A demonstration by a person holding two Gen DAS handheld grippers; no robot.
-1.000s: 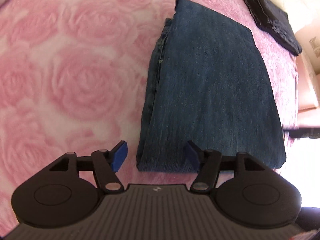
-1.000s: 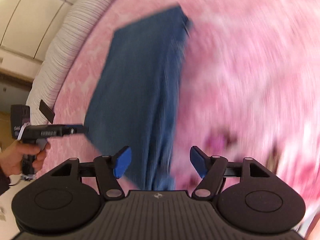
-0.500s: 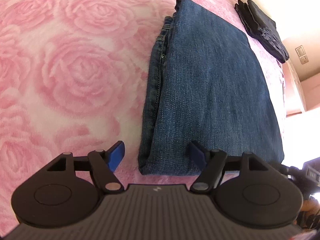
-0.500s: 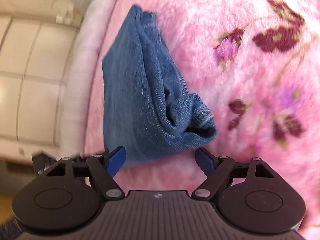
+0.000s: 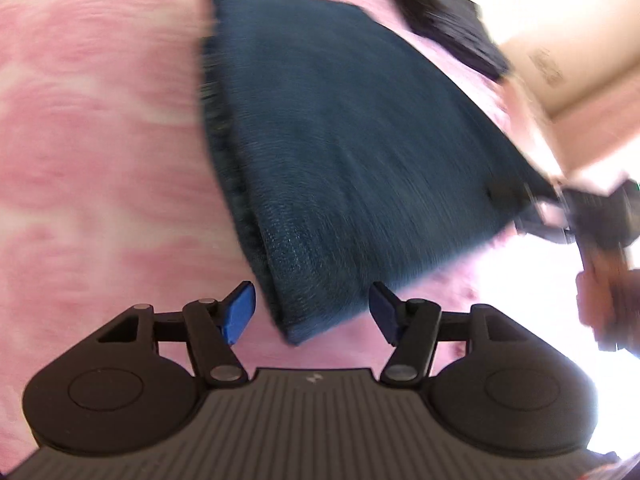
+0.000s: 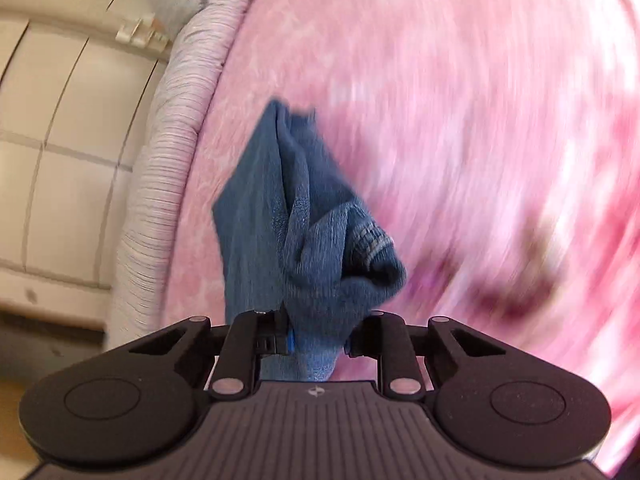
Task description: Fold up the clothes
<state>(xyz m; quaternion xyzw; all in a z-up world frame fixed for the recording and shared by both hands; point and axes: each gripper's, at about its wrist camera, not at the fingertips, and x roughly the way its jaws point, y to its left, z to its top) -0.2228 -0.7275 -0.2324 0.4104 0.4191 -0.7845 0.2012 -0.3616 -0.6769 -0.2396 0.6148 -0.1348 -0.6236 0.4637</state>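
Folded blue jeans [image 5: 352, 140] lie on a pink rose-patterned blanket [image 5: 100, 140]. In the blurred left wrist view my left gripper [image 5: 312, 312] straddles the jeans' near corner. Its jaws are closing, and the blue pads stand a little apart from the cloth on both sides. My right gripper [image 6: 318, 340] is closing its jaws on a bunched end of the jeans [image 6: 304, 248], and the pads press the denim. That gripper also shows at the right edge of the left wrist view as a black tool [image 5: 592, 216] at the jeans' far corner, held by a hand [image 5: 604, 292].
A stack of folded black clothes [image 5: 448, 28] lies beyond the jeans near the blanket's far edge. A ribbed white bed edge [image 6: 160, 184] runs along the left of the right wrist view, with pale tiled floor [image 6: 60, 140] beyond it.
My right gripper has shut on the jeans' bunched end, which it only framed before. The left gripper has shifted along the near edge, so a corner now lies between its narrowing fingers.
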